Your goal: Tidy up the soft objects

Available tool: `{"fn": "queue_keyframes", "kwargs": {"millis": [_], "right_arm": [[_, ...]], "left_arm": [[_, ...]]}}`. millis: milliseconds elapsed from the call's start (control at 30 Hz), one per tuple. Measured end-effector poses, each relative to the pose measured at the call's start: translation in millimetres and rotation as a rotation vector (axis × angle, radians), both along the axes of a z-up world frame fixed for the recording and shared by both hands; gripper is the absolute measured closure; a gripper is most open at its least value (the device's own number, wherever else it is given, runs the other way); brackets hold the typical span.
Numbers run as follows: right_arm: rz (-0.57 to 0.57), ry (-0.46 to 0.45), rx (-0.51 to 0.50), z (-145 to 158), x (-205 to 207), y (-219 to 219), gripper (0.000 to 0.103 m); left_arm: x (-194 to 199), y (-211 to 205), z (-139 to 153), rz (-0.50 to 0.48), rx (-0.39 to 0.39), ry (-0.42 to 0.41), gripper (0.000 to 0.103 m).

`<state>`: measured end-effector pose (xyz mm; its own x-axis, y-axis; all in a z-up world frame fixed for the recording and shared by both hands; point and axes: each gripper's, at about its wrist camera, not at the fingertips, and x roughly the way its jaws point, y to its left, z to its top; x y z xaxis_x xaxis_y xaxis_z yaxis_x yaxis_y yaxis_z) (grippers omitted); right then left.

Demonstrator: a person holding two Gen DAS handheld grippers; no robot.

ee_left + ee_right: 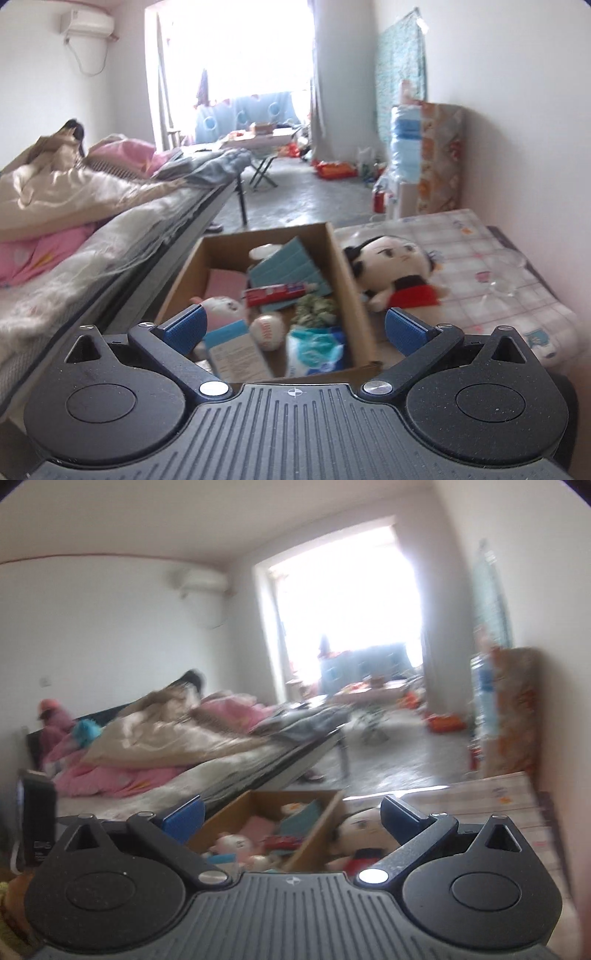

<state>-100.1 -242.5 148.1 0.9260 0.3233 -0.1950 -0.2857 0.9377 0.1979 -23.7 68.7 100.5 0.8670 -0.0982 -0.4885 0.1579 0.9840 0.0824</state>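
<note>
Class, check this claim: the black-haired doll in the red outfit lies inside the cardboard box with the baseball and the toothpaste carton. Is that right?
Not quite. The doll lies outside the cardboard box, on the checked cloth beside its right wall, as the left wrist view shows. The baseball and toothpaste carton are inside.

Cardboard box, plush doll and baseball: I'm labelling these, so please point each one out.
cardboard box (347,269), left wrist view, its right wall.
plush doll (395,254), left wrist view, its face.
baseball (267,331), left wrist view, its white middle.
</note>
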Motion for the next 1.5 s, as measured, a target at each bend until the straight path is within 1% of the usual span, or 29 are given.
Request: {"fn": "queue_keyframes", "kwargs": {"millis": [67,133,167,233,300,367,433,467,567,633,700,767,833,867,967,1033,1100,1233,1367,1500], "right_arm": [[-0.092,-0.03,-0.007,0,-17,-14,0.0],[-0.169,-0.044,-0.013,-2,-29,-25,0.0],[-0.206,-0.044,-0.012,-3,-33,-31,0.0],[-0.272,-0.027,-0.01,-9,-35,-41,0.0],[-0.357,0.025,-0.013,-18,-30,-47,0.0],[-0.452,0.096,-0.039,-30,-18,-47,0.0],[-0.525,0.173,-0.082,-48,-6,-46,0.0],[-0.549,0.217,-0.106,-58,2,-43,0.0],[-0.575,0.318,-0.167,-83,24,-32,0.0],[-0.584,0.337,-0.21,-95,28,-23,0.0],[-0.618,0.309,-0.264,-103,30,-11,0.0],[-0.648,0.265,-0.315,-107,26,2,0.0],[-0.655,0.227,-0.357,-106,25,12,0.0],[-0.649,0.217,-0.362,-105,24,15,0.0],[-0.575,0.22,-0.313,-106,26,20,0.0],[-0.527,0.247,-0.276,-107,28,23,0.0],[-0.503,0.265,-0.257,-108,29,27,0.0],[-0.496,0.291,-0.262,-108,33,32,0.0],[-0.481,0.319,-0.247,-109,37,32,0.0],[-0.456,0.347,-0.218,-110,40,30,0.0]], "left_arm": [[-7,-10,3,-0.019,-0.003,-0.019,0.0],[-12,-17,5,-0.029,-0.028,-0.052,0.0],[-14,-19,6,-0.035,-0.053,-0.065,0.0],[-17,-21,3,-0.049,-0.128,-0.079,0.0],[-17,-22,-2,-0.062,-0.199,-0.073,0.0],[-14,-24,-10,-0.047,-0.254,-0.053,0.0],[-9,-25,-22,-0.021,-0.29,-0.022,0.0],[-6,-26,-27,-0.017,-0.294,-0.002,0.0],[5,-32,-45,-0.035,-0.243,0.053,0.0],[7,-34,-55,-0.011,-0.217,0.073,0.0],[8,-34,-64,0.004,-0.203,0.101,0.0],[8,-35,-69,0.035,-0.17,0.118,0.0],[9,-34,-72,0.061,-0.148,0.128,0.0],[10,-34,-72,0.071,-0.136,0.133,0.0],[13,-35,-73,0.098,-0.112,0.155,0.0],[15,-35,-74,0.115,-0.105,0.166,0.0],[17,-35,-75,0.132,-0.094,0.175,0.0],[19,-38,-77,0.155,-0.054,0.191,0.0],[20,-42,-77,0.157,-0.025,0.205,0.0],[19,-44,-75,0.157,-0.016,0.201,0.0]]}}
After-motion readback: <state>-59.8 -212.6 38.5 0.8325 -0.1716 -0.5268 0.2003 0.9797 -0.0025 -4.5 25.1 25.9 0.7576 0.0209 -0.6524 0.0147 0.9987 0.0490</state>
